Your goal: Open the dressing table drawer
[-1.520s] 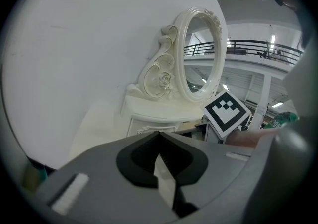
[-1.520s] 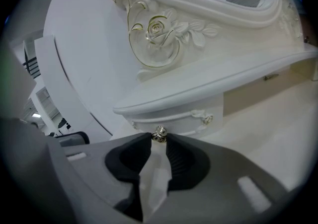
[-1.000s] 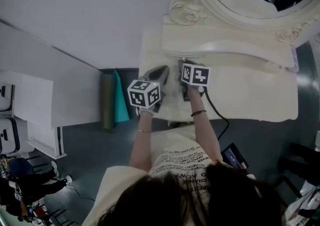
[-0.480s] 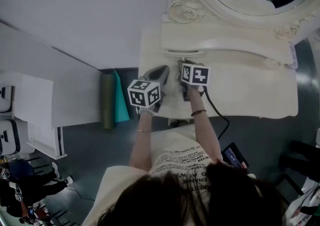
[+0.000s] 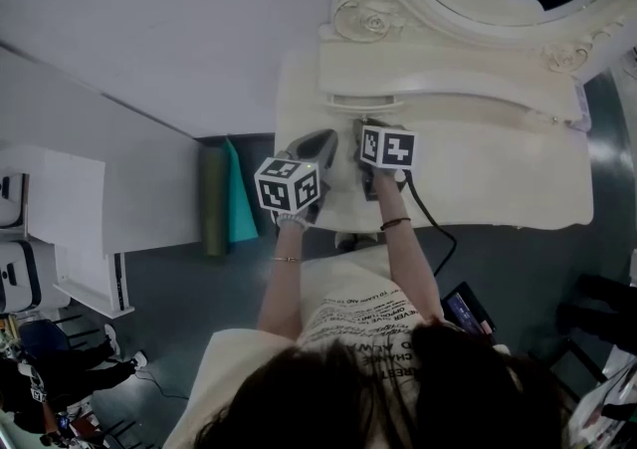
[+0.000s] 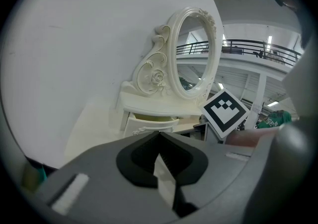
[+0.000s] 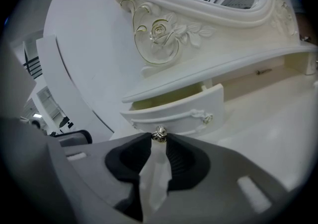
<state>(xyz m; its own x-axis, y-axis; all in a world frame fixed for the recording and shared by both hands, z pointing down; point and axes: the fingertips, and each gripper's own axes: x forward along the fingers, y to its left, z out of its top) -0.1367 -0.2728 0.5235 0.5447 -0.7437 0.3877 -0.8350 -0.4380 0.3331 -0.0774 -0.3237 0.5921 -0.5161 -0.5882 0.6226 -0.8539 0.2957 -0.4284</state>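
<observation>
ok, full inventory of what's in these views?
dressing table: 1, cream, against the white wall
mirror: 1, oval, carved cream frame, at the table's back
drawer: 1, cream, under the mirror shelf, partly open
knob: 1, silver, on the drawer front
rolled mat: 1, olive, on the floor left of the table
teal sheet: 1, beside that mat
cable: 1, black, trailing from the right claw
left claw: grey, shut, empty, over the table's left end
right claw: grey, shut on the knob
marker cubes: 2, black-and-white, one per claw
</observation>
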